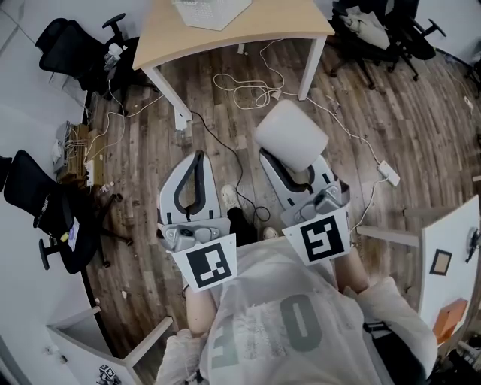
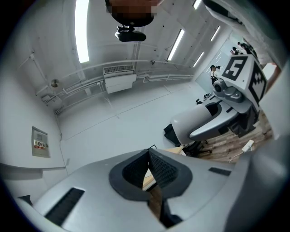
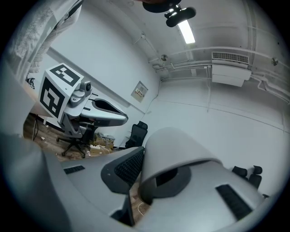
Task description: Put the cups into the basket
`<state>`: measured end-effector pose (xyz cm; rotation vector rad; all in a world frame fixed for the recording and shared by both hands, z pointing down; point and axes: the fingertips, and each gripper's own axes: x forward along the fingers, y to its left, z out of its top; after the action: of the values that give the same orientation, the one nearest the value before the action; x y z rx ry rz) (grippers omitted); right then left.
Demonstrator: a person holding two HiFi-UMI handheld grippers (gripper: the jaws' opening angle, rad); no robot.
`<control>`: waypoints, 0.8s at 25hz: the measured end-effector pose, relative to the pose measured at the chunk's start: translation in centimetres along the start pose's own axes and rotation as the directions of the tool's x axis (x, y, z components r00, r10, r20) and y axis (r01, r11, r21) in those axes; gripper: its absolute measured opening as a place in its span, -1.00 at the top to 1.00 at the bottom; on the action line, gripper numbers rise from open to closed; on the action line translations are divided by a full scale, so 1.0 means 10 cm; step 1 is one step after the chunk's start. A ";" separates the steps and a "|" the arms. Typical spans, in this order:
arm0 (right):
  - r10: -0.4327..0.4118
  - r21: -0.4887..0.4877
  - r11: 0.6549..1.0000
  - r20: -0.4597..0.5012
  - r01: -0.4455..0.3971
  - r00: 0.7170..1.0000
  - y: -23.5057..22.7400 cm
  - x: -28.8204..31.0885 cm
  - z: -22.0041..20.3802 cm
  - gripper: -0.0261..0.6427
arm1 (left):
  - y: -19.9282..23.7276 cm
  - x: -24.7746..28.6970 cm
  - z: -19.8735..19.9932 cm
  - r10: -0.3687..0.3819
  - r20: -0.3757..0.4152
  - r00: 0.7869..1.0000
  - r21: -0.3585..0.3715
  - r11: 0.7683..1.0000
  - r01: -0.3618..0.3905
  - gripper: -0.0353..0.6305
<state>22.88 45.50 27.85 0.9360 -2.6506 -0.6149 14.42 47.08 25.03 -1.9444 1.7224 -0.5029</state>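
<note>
— Tongs, entry one: logged left gripper [image 1: 198, 156] at 9 o'clock of its partner, jaws pressed together at the tips, nothing between them.

— Checked against the left gripper view?

— Checked. Saw both ribbed pads [image 2: 161, 170] meeting at the front, with only a thin dark slit lower down. Entered as closed and empty.

— Entry two?

— Logged right gripper [image 1: 298, 173], clamped on one white cup [image 1: 291, 135]. Placed the cup at 12 o'clock of the jaw tips, reaching out beyond them. In the right gripper view, found one ribbed pad flat against the cup's outer wall, the other jaw covered by the cup.

— Whereabouts of the cup, for the record?

— Held up over the wood-plank floor [image 1: 391, 105], well apart from the table [image 1: 248, 34] at 12 o'clock of the head view. Noted a white mesh-patterned object [image 1: 210, 11] on the tabletop, cut off by the upper edge. Could not confirm it as the basket.

— Remaining stock?

— Listed as follows:
  - loose white cables [image 1: 252, 90] on the floor, between cup and table
  - white power adapter [image 1: 388, 173] at 3 o'clock of the right gripper, on the floor
  - black office chairs [image 1: 71, 45] at 10, 8 and 1 o'clock of the head view
  - marker cubes [image 1: 209, 265] at the near end of each gripper
  - pale printed shirt [image 1: 293, 323] at 6 o'clock, just beside the cubes
</note>
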 end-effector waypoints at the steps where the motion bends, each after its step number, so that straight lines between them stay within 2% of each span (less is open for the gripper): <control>1: -0.003 -0.005 1.000 -0.003 0.003 1.000 -0.04 0.09 -0.01 0.78 | 0.04 0.09 -0.03 -0.001 0.009 1.000 0.003 1.000 0.001 0.86; 6: -0.008 -0.003 1.000 -0.003 0.008 1.000 -0.18 0.57 -0.01 0.79 | 0.28 0.59 -0.20 -0.012 0.048 0.999 0.004 1.000 0.012 0.86; 9: -0.027 -0.020 0.999 -0.004 0.027 1.000 -0.34 1.02 0.02 0.78 | 0.55 0.96 -0.44 -0.018 0.060 0.998 -0.027 0.999 0.020 0.86; 14: -0.063 -0.012 0.998 -0.038 0.062 0.997 -0.61 1.79 0.04 0.79 | 1.06 1.62 -0.82 -0.049 0.064 0.997 -0.027 0.998 0.051 0.86; 20: -0.119 -0.025 0.993 -0.044 0.118 0.992 -0.90 2.67 0.09 0.79 | 1.58 2.30 -1.15 -0.077 0.104 0.992 -0.033 0.996 0.080 0.86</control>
<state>7.16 22.22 25.57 1.0935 -2.5578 -0.6398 -1.81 21.62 24.12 -2.0342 1.6074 -0.3933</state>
